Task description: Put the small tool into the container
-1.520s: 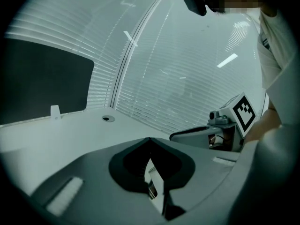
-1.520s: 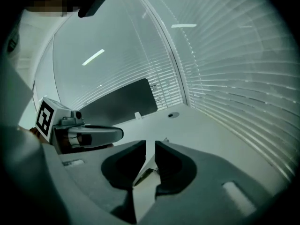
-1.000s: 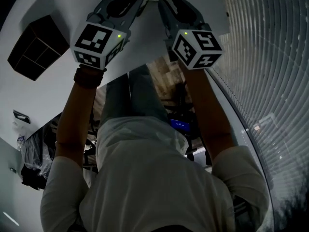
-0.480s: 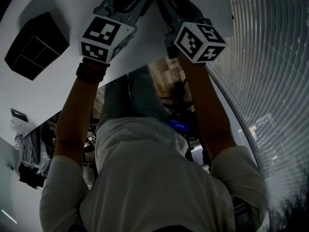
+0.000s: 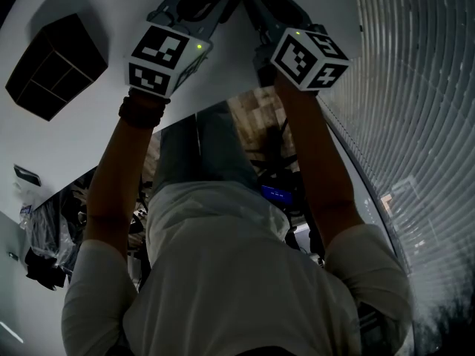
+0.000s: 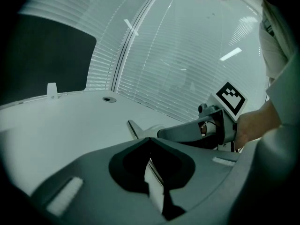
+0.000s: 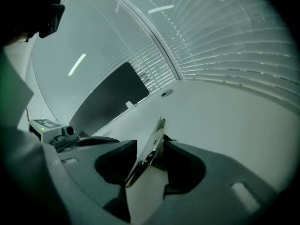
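While the grey, marker-cubed left gripper (image 6: 150,142) is staying clamped, jaws almost together, on the small flat silvery metal tool (image 7: 157,135), the matching grey right gripper (image 7: 151,148) is letting go. Its jaws have just been opening wide and then easing slightly back. They are now standing apart with the tool slanting between them, and it seems to be leaning on one jaw rather than being squeezed by both.

In the head view both grippers are sitting a little higher in the picture than a second ago, further out over the plain white table (image 5: 96,6), and the right gripper's cube is showing a rolled face. The tool is hanging where the two sets of jaws meet, low over the table; whether it is touching the surface I cannot tell. The black box-shaped container with open compartments (image 5: 52,65) is lying well apart to the left, unchanged.

I am reading this as a hand-over finishing: the left gripper is taking sole charge of the tool, and the carry across to the container is not yet starting.
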